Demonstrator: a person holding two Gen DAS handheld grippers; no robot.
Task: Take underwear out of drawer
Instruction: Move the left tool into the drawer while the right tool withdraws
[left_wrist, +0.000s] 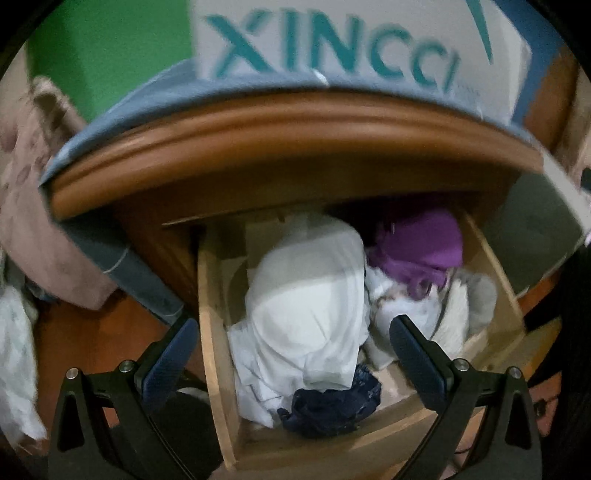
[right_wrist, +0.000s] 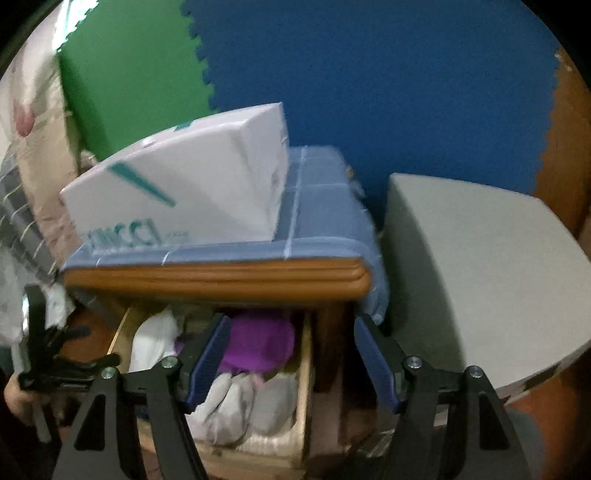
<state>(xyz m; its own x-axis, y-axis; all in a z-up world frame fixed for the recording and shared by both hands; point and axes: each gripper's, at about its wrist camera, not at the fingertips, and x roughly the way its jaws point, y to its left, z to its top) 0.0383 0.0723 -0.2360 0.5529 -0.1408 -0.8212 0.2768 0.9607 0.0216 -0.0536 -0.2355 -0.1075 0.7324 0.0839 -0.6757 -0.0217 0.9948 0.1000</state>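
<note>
While the wooden nightstand (left_wrist: 258, 155) fills most of both views, its drawer (left_wrist: 210, 295) stands pulled out beneath the moulded top, and everything the task concerns lies inside it. On top of the nightstand sit a blue cloth (right_wrist: 325, 192) and a white box (right_wrist: 192, 177) with teal lettering, neither of them in the way. Largest in the drawer is a white garment (left_wrist: 306, 306), heaped loosely along the left half; beside it to the right lie a purple piece (left_wrist: 421, 243) near the back and pale grey bundles (right_wrist: 240, 402) toward the front. Smallest, and the likeliest underwear, is a dark navy piece (left_wrist: 332, 402) crumpled at the front edge, partly tucked under the white heap. It looks light, limp and thin, so it should lift with almost no effort but will drape, stretch and perhaps drag its neighbour along. A pinch on the raised bunched fold in its middle seems better than a flat edge, which could slip from the pads. The left gripper (left_wrist: 291, 354) hangs above the drawer with its jaws spread wide and nothing between them, the white and navy cloth lying below the gap. The right gripper (right_wrist: 291, 362) is also parted wide and empty, hovering over the drawer's right side near the purple piece.
</note>
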